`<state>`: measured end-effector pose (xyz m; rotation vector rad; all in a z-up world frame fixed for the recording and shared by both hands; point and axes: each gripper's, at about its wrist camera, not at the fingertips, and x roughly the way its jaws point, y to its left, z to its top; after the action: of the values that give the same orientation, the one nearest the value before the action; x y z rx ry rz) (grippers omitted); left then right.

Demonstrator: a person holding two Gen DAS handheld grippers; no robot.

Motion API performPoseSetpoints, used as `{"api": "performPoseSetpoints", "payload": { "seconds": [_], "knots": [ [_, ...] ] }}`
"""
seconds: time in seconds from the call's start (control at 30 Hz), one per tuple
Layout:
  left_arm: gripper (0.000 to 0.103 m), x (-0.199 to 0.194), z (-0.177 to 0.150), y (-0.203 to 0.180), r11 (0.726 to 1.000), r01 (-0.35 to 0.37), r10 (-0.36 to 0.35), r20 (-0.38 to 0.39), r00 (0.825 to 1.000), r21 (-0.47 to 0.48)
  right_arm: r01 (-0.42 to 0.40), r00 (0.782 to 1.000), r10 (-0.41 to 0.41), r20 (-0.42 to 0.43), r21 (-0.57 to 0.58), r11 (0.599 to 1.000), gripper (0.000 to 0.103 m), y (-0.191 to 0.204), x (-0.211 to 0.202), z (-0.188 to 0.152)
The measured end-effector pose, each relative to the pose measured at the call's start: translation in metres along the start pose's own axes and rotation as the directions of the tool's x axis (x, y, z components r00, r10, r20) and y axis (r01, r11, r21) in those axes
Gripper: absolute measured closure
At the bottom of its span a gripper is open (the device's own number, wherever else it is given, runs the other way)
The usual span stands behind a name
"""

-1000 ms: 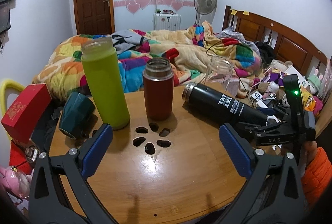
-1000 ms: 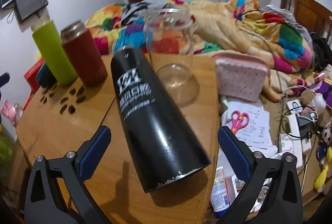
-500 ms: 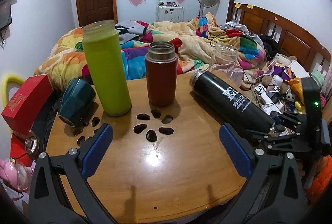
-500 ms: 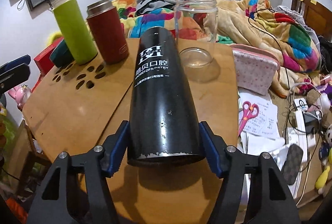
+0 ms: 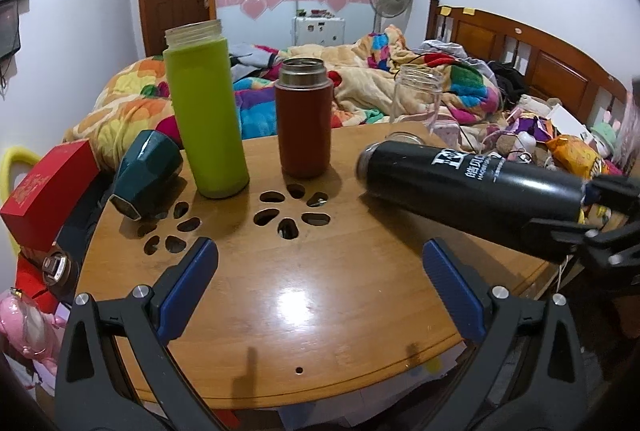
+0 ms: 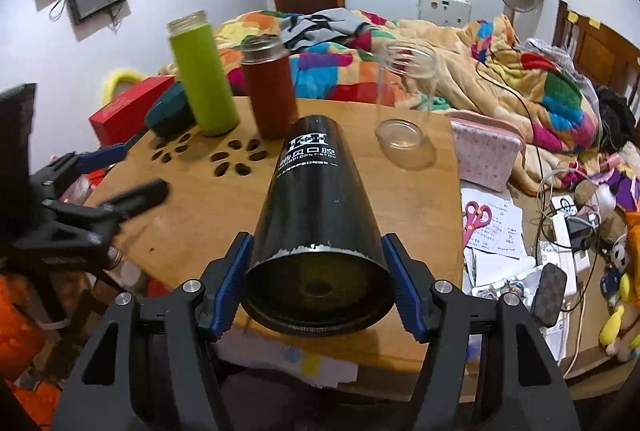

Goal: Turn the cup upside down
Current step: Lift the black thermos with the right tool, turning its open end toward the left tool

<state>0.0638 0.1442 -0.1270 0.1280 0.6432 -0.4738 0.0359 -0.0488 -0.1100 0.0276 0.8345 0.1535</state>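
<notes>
A black cup [image 6: 316, 199] with white lettering lies near-horizontal, lifted off the round wooden table [image 6: 192, 215]. My right gripper [image 6: 318, 283] is shut on its wide base end, blue pads on both sides. In the left wrist view the black cup [image 5: 472, 187] hangs over the table's right side, mouth toward the centre, with the right gripper at the far right. My left gripper [image 5: 320, 287] is open and empty above the table's near edge [image 5: 280, 311].
A green bottle [image 5: 204, 111], a red-brown flask [image 5: 304, 119] and a clear glass jar [image 5: 416, 95] stand upright on the table. A dark teal cup [image 5: 144, 171] lies on its side at left by a red box [image 5: 44, 191]. Cluttered floor at right, bed behind.
My right gripper closed around the black cup's base and lifted it off the table. My left gripper drew back a little and stayed open.
</notes>
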Motion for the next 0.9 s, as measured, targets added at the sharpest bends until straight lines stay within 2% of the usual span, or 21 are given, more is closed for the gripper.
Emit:
{"api": "performPoseSetpoints", "payload": {
  "seconds": [0.13, 0.4, 0.67, 0.73, 0.77, 0.9],
  "knots": [
    [0.000, 0.004, -0.010, -0.009, 0.999, 0.007, -0.009, 0.046, 0.999, 0.046, -0.022, 1.000, 0.021, -0.015, -0.043, 0.999, 0.042, 0.015, -0.010, 0.003],
    [0.000, 0.017, -0.024, -0.024, 0.985, -0.026, 0.005, 0.123, 0.992, 0.171, -0.058, 0.997, 0.051, -0.056, -0.138, 0.989, 0.042, 0.038, -0.020, 0.015],
    [0.000, 0.016, -0.027, -0.043, 0.961, -0.019, -0.037, 0.197, 0.980, 0.275, -0.076, 0.996, 0.065, -0.055, -0.211, 0.975, 0.042, 0.053, -0.024, 0.021],
    [0.002, 0.014, -0.026, -0.048, 0.956, -0.020, -0.046, 0.218, 0.975, 0.292, -0.084, 0.996, 0.073, -0.056, -0.229, 0.970, 0.042, 0.057, -0.024, 0.021],
    [0.006, 0.014, -0.025, -0.051, 0.953, -0.014, -0.058, 0.227, 0.972, 0.302, -0.086, 0.996, 0.075, -0.056, -0.239, 0.967, 0.042, 0.059, -0.024, 0.021],
    [0.008, 0.014, -0.022, -0.049, 0.953, 0.024, -0.095, 0.225, 0.970, 0.301, -0.097, 0.995, 0.083, -0.061, -0.274, 0.957, 0.042, 0.065, -0.025, 0.020]
  ]
}}
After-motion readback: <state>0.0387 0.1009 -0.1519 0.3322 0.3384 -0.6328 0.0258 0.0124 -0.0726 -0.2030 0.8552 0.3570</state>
